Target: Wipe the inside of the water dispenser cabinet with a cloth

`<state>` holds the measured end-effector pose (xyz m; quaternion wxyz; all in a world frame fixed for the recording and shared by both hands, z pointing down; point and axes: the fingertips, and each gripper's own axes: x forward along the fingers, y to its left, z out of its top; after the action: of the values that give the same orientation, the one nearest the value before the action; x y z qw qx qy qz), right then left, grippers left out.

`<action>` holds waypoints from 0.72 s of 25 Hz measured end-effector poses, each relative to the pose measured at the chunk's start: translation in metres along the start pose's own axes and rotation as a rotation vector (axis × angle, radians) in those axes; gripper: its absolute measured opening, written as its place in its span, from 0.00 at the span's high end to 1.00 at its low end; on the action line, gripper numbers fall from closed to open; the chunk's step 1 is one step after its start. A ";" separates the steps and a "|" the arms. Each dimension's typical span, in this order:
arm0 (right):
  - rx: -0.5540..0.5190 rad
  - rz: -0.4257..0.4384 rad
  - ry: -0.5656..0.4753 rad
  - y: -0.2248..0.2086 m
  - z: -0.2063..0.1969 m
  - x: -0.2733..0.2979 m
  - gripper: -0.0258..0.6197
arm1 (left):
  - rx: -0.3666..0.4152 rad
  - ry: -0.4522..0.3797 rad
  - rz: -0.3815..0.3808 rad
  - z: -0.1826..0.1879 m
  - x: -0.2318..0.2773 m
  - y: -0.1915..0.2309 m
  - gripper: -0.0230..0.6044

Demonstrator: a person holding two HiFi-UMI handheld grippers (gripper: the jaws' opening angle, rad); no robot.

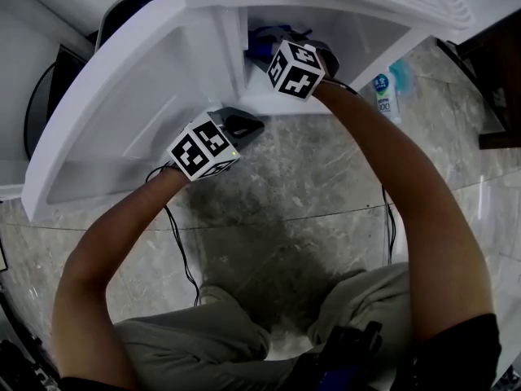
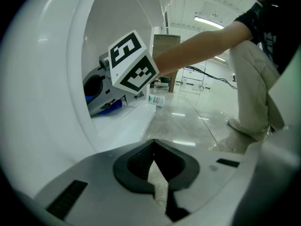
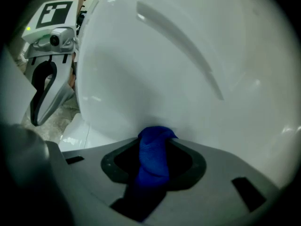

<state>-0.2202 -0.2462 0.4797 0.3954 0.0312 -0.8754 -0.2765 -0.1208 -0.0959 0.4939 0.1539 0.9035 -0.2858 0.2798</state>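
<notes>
The white water dispenser cabinet [image 1: 358, 23] stands open, its door [image 1: 122, 96] swung out to the left. My right gripper [image 3: 153, 145] reaches into the cabinet and is shut on a blue cloth [image 3: 154, 157], which presses against the white inner wall [image 3: 188, 79]. In the head view only its marker cube [image 1: 293, 68] and a bit of blue cloth [image 1: 259, 46] show. My left gripper [image 1: 244, 125] hangs just outside the cabinet's lower edge beside the door. It is shut [image 2: 154, 161] with nothing between its fingers.
A small labelled bottle [image 1: 384, 94] stands on the marble floor [image 1: 309, 186] to the right of the cabinet. Black cables [image 1: 183, 251] trail across the floor toward my legs. The open door hems in the left side.
</notes>
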 end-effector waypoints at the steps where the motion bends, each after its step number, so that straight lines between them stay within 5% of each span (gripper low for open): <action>1: 0.007 -0.011 0.005 -0.005 -0.002 0.003 0.78 | -0.008 -0.001 0.000 -0.001 -0.003 -0.001 0.95; 8: 0.048 -0.030 0.032 -0.018 -0.004 0.009 0.78 | -0.033 0.023 -0.013 -0.019 -0.009 -0.008 0.95; 18: -0.024 0.005 0.008 0.006 0.002 -0.002 0.78 | 0.002 0.002 -0.006 0.003 0.010 0.004 0.95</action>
<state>-0.2195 -0.2402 0.4806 0.3999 0.0251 -0.8705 -0.2859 -0.1152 -0.1043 0.4980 0.1540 0.9042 -0.2828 0.2806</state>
